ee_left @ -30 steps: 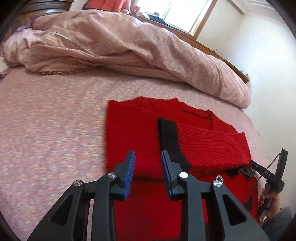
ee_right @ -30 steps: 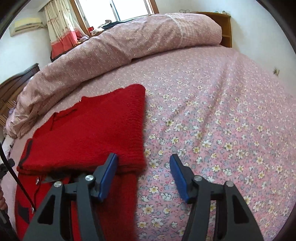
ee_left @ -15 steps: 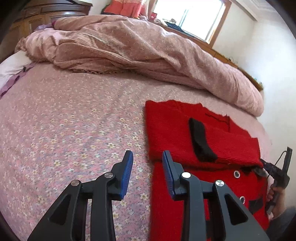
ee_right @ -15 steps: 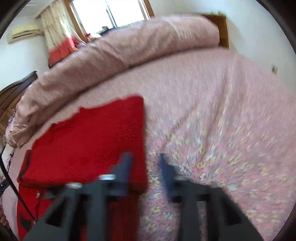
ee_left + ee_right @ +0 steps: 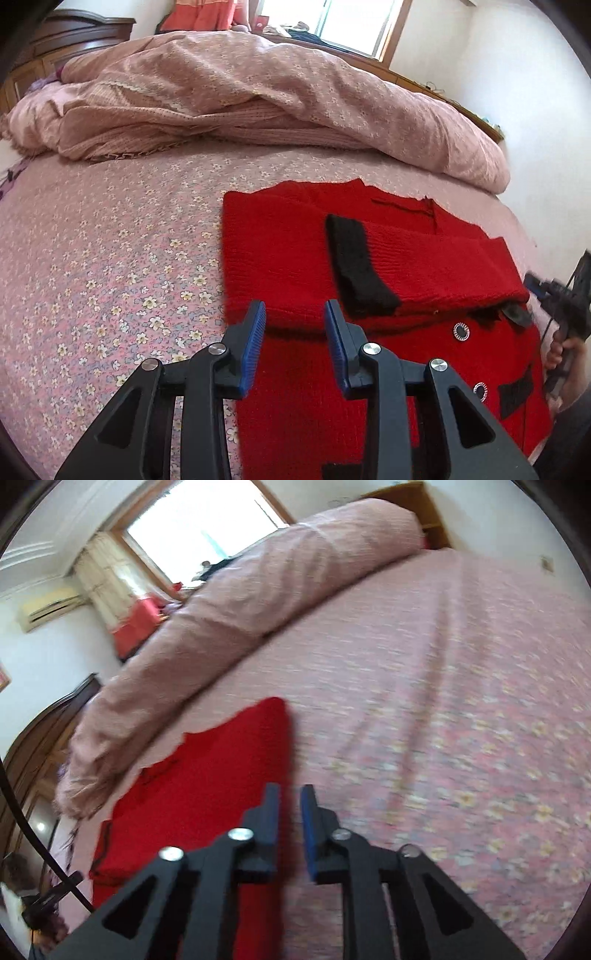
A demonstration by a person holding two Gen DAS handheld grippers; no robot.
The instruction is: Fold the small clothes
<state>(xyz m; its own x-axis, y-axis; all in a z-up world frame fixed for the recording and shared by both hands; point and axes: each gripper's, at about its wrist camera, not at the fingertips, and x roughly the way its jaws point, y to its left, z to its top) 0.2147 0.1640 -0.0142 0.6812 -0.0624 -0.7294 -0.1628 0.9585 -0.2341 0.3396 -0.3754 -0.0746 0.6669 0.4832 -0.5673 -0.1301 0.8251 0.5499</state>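
One red sweater (image 5: 280, 251) on the bed (image 5: 110, 229), two sets of tongs, and one big pink duvet (image 5: 258, 92) bunched up along the far side.

The sweater lies flat on the flowery bedspread, already partly folded: a sleeve with a black cuff (image 5: 356, 266) is laid across the body. In the left view it sits right ahead of the left tongs (image 5: 294, 321), whose blue-padded tips hang over the near fold edge. The left tongs are partway open, a clear gap between the pads, and nothing is pinched in there.

The left view shows stuff the right one doesn't: the black cuff, two shiny round buttons (image 5: 461, 330) on the lower front, and black patches near the right edge. It also catches the right tongs (image 5: 554, 295) off to the far right, held in a hand (image 5: 565, 354).

The right view is pretty blurry. There the right tongs (image 5: 290, 794) are nearly closed, only a thin slit between the pads, and they hold nothing as far as the blur lets you see. The sweater (image 5: 207, 782) sits to their left, its right edge just beside the left pad; bare bedspread spreads out ahead and to the right. Only this view shows the one air conditioner (image 5: 48, 607) on the wall and the curtain (image 5: 110, 587) by the window (image 5: 199, 524).
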